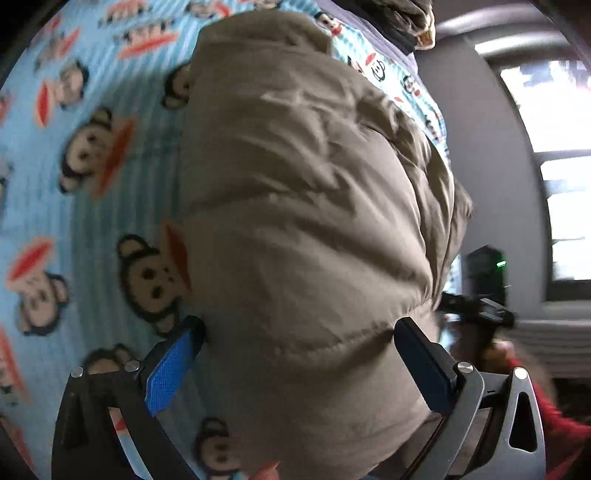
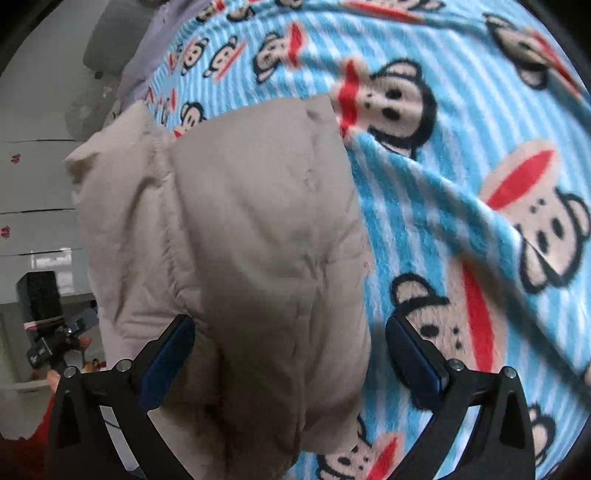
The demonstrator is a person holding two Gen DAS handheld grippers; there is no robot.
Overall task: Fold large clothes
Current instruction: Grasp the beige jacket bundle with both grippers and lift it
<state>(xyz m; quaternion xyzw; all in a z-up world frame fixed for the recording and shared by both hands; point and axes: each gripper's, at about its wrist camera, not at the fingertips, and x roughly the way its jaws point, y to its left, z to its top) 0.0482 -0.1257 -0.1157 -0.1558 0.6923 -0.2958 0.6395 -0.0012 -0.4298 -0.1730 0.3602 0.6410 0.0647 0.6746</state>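
A puffy beige padded jacket (image 1: 306, 192) lies on a blue striped monkey-print blanket (image 1: 92, 155). My left gripper (image 1: 299, 343) is open, its blue-padded fingers (image 1: 170, 369) wide apart on either side of the jacket's near end, which fills the gap. In the right wrist view the same jacket (image 2: 240, 229) lies on the blanket (image 2: 461, 184). My right gripper (image 2: 291, 339) is open too, its fingers (image 2: 417, 362) straddling the jacket's near edge. Whether either gripper's pads touch the cloth is unclear.
The right gripper's body (image 1: 480, 306) shows beyond the jacket in the left wrist view, and the left one (image 2: 55, 332) in the right wrist view. A window (image 1: 554, 166) and grey wall stand to one side. A dark garment (image 1: 406, 22) lies at the blanket's far end.
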